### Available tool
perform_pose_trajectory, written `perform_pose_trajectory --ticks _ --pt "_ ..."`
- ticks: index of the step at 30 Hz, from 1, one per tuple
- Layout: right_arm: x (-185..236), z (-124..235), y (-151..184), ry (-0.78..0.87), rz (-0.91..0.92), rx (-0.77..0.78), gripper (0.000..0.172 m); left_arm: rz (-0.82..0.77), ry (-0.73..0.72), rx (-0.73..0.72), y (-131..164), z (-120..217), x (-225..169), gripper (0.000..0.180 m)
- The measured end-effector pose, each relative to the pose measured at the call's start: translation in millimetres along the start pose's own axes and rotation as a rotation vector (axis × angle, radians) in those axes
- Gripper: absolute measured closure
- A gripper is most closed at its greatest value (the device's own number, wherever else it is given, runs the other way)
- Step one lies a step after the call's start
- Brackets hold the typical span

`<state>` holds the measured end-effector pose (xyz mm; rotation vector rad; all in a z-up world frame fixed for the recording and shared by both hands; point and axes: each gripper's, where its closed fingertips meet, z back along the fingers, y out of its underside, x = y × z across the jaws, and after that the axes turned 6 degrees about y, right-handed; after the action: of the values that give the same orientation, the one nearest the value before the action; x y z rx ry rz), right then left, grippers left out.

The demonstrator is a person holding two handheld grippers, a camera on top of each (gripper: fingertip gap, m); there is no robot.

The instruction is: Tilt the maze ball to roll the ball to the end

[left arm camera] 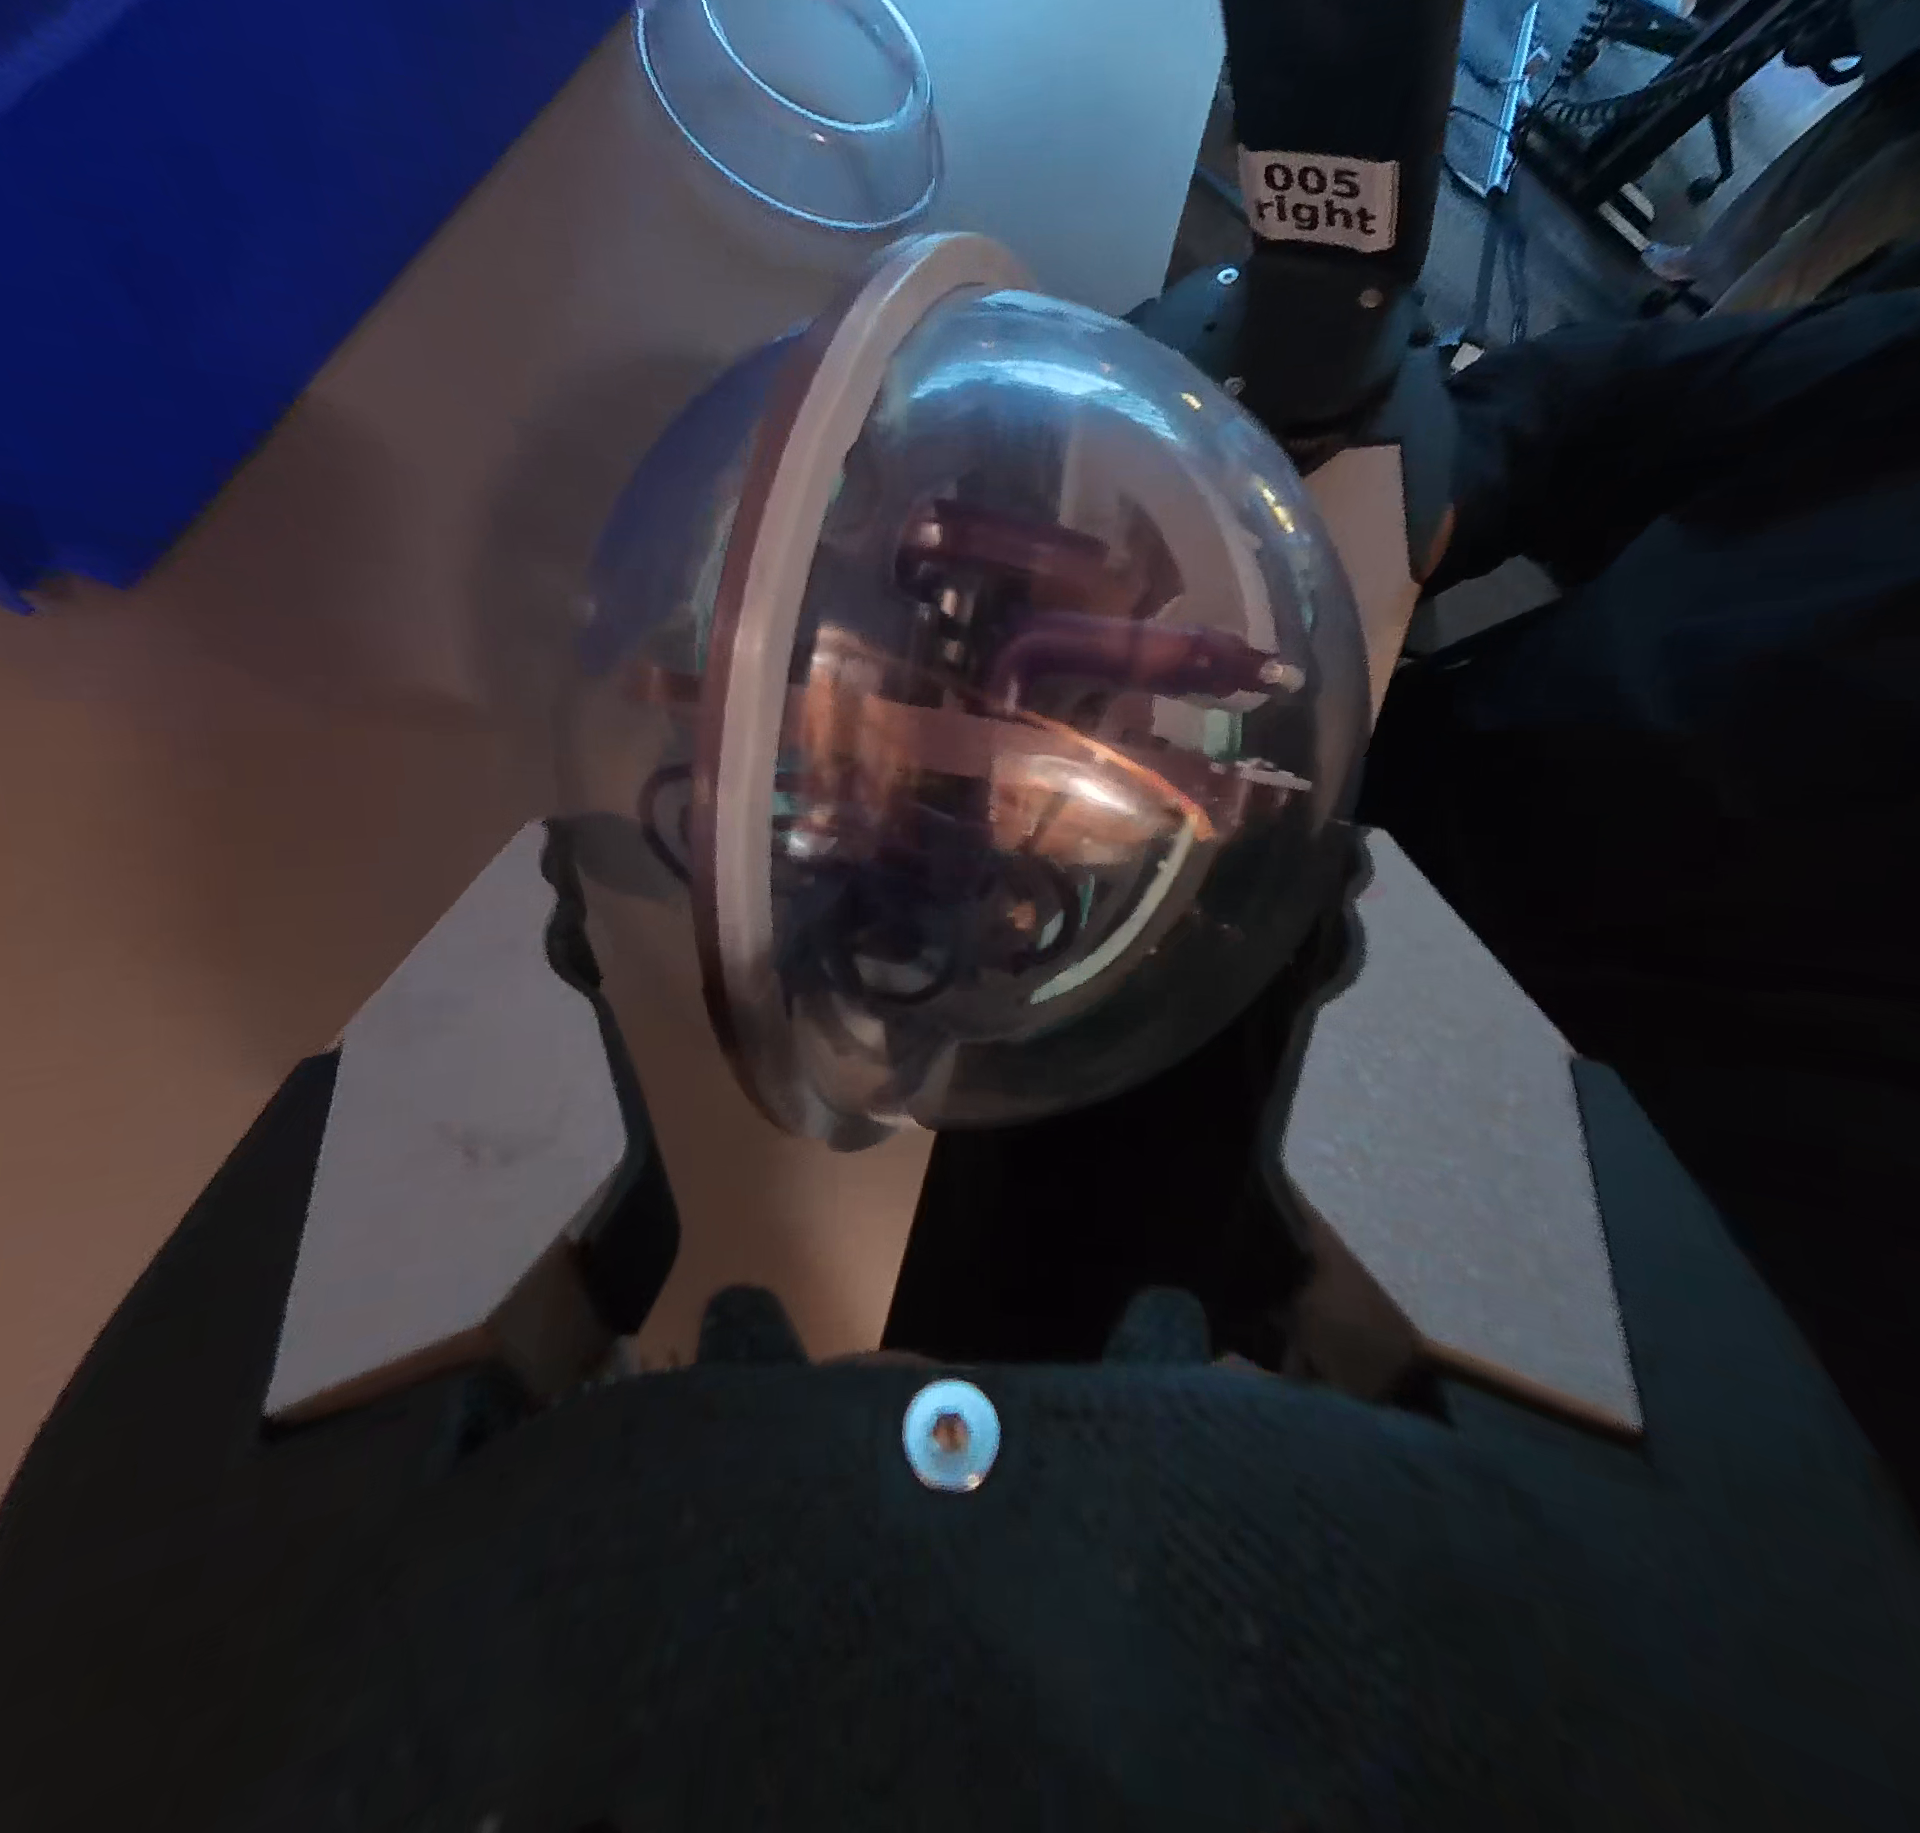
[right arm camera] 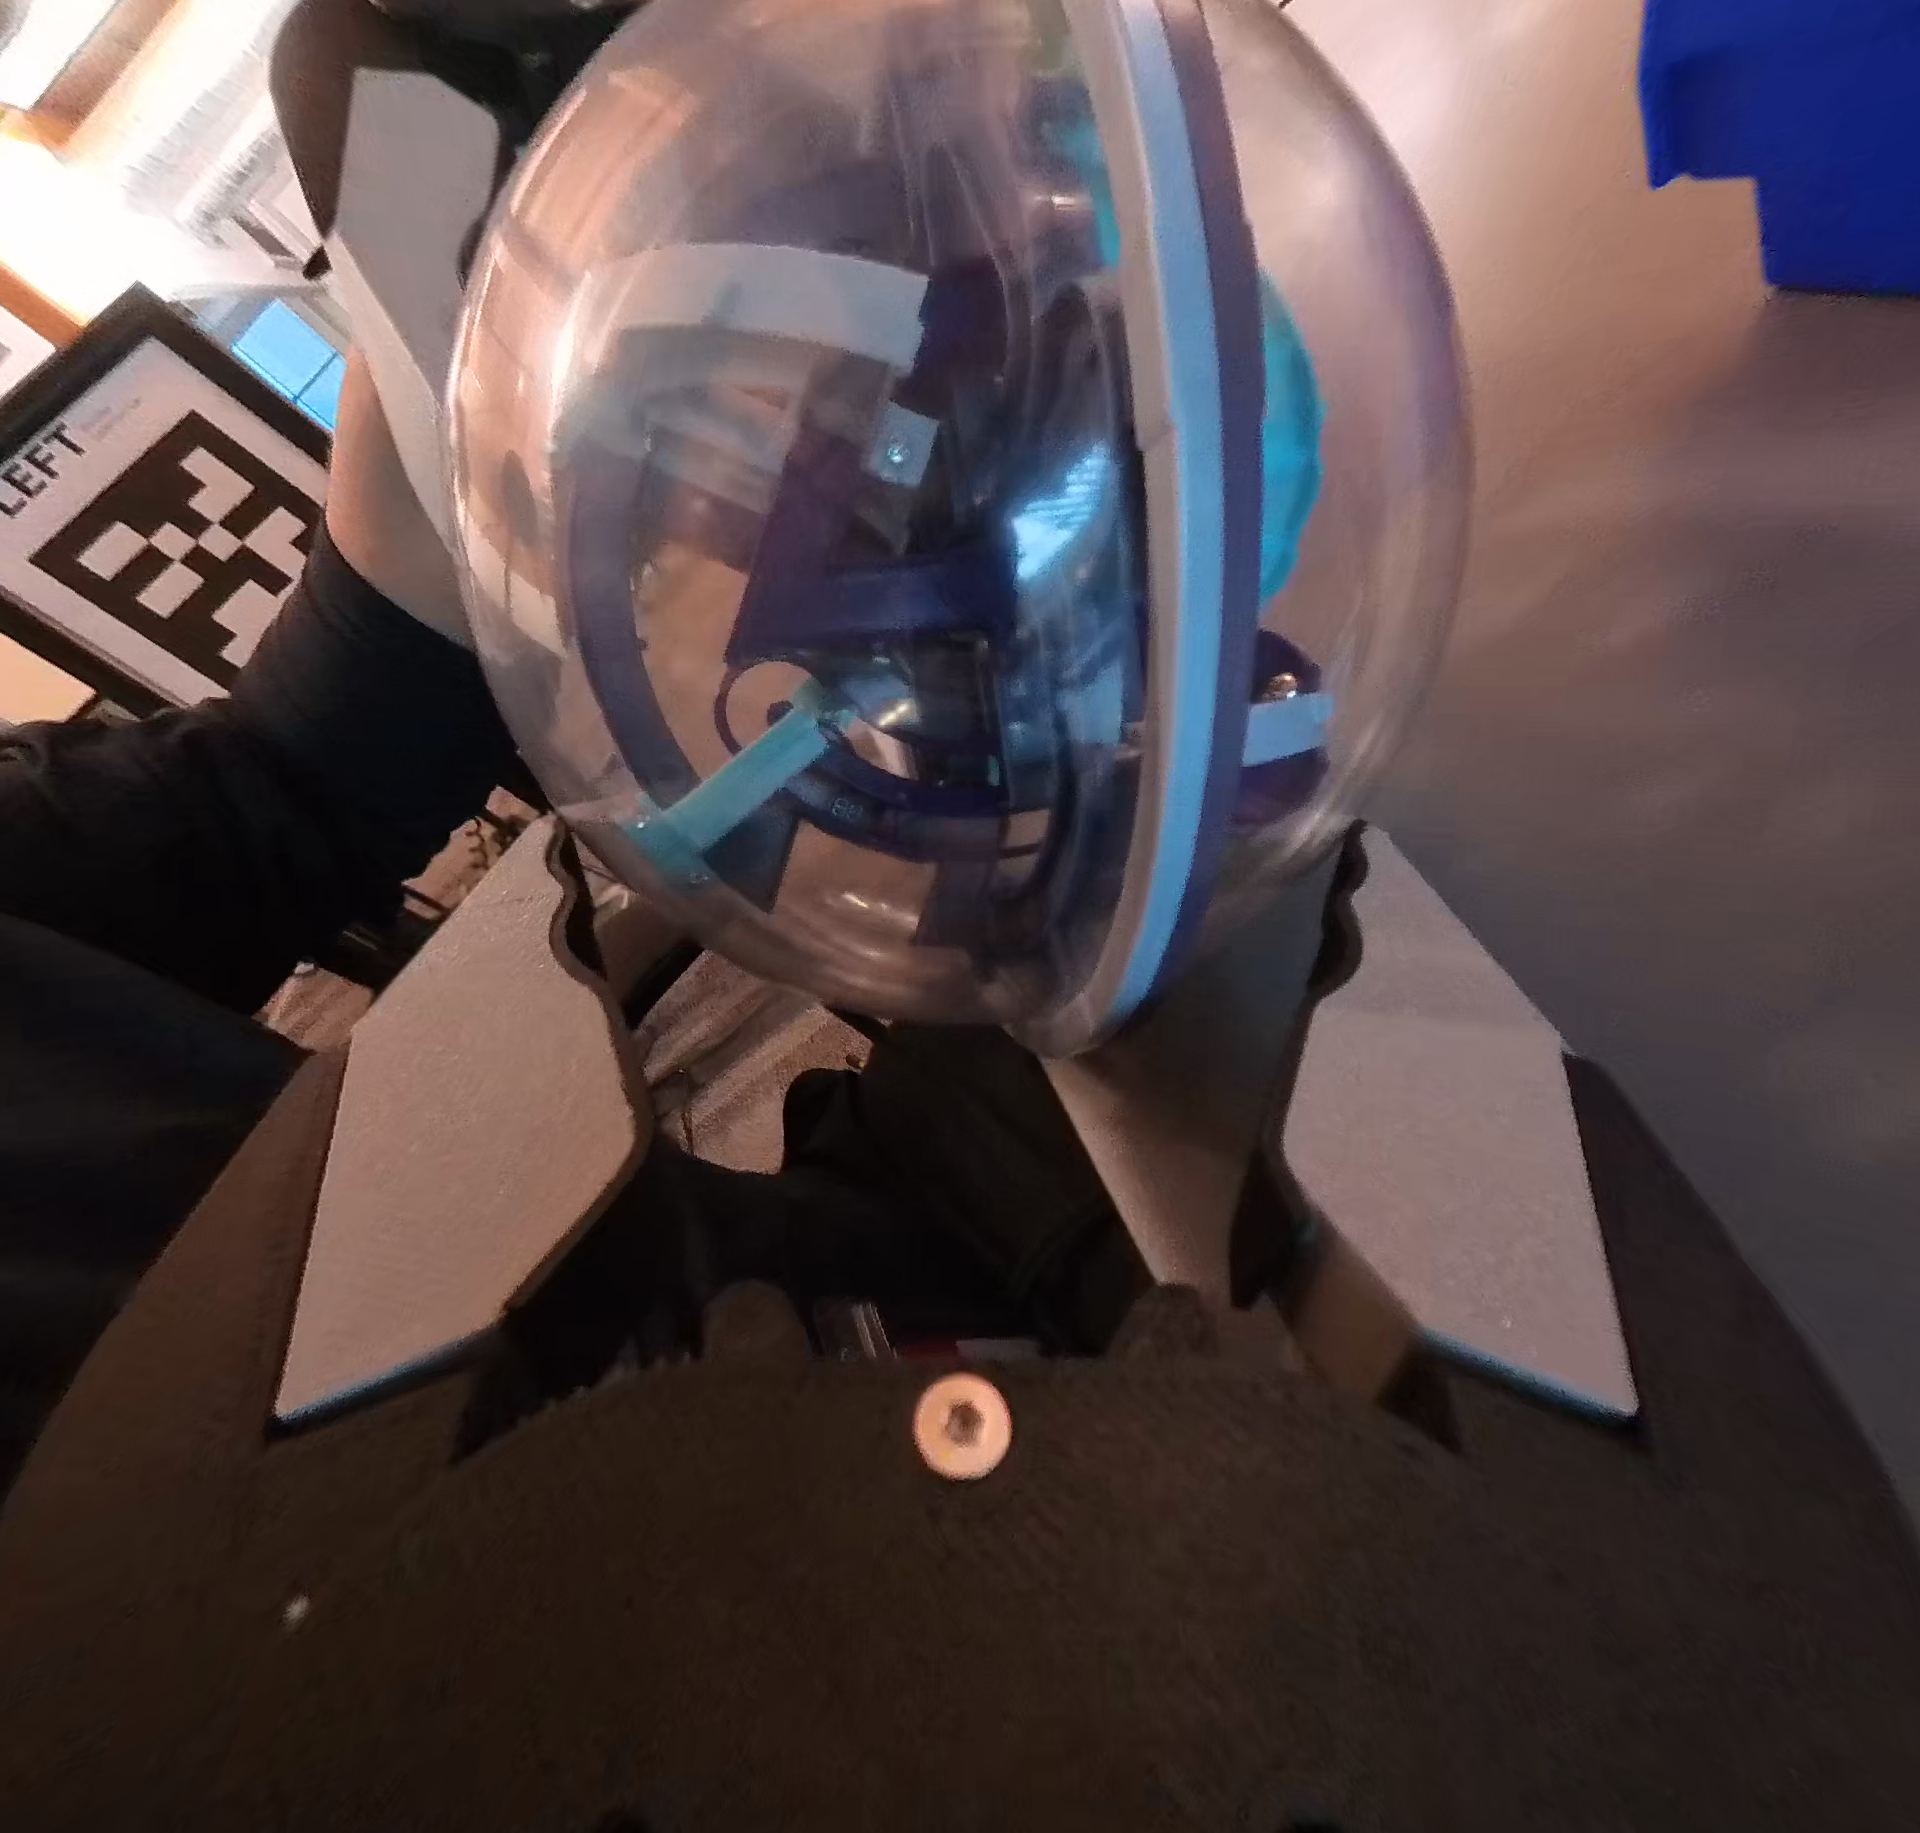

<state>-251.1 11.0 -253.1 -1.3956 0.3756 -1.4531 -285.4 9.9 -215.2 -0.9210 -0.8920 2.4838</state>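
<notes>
1. While both tools gripped it, the maze ball (left arm camera: pixel 966 703) hung above the bench (left arm camera: pixel 208 744).
2. Left tool (left arm camera: pixel 956 890) clamped its sides; right tool (right arm camera: pixel 956 890) likewise.
3. Clear stand (left arm camera: pixel 790 79) sat beyond, on the bench.

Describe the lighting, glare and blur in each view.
Left wrist view: dim, warm-tinted; the maze ball is motion-blurred, with an orange glare streak on its shell. Right wrist view: brighter, bluish; the maze ball smears at its right edge, and the background at upper left is overexposed.
</notes>
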Motion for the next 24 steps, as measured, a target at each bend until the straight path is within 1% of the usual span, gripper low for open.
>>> perform_pose_trajectory --ticks 4,7,10,13,16,18,19,21,24 --pt "4 -3 10 0.027 0.081 0.047 0.037 -0.036 0.018 0.056 8 -6 -4 0.035" --pt "2 -2 17 0.055 0.14 0.083 0.041 -0.09 0.019 0.101 8 -6 -5 0.036" --pt "-1 3 20 0.075 0.186 0.099 0.041 -0.133 0.017 0.136 5 -4 -3 0.04" --pt "-2 13 16 0.076 0.213 0.081 0.04 -0.155 0.006 0.179 4 -4 0 0.043" --pt "-7 24 5 0.089 0.243 0.048 0.041 -0.166 0.019 0.192 2 -5 0 0.043" --pt "-10 27 -2 0.101 0.254 0.031 0.047 -0.175 0.024 0.199 0 -7 0 0.043" --pt "-10 27 -4 0.096 0.257 0.025 0.055 -0.179 0.024 0.203 0 -7 0 0.042" --pt "-10 25 -3 0.111 0.271 0.021 0.054 -0.195 0.019 0.207 0 -7 -1 0.042" --pt "-13 19 6 0.148 0.286 0.027 0.056 -0.204 0.011 0.199 0 -6 -1 0.043"
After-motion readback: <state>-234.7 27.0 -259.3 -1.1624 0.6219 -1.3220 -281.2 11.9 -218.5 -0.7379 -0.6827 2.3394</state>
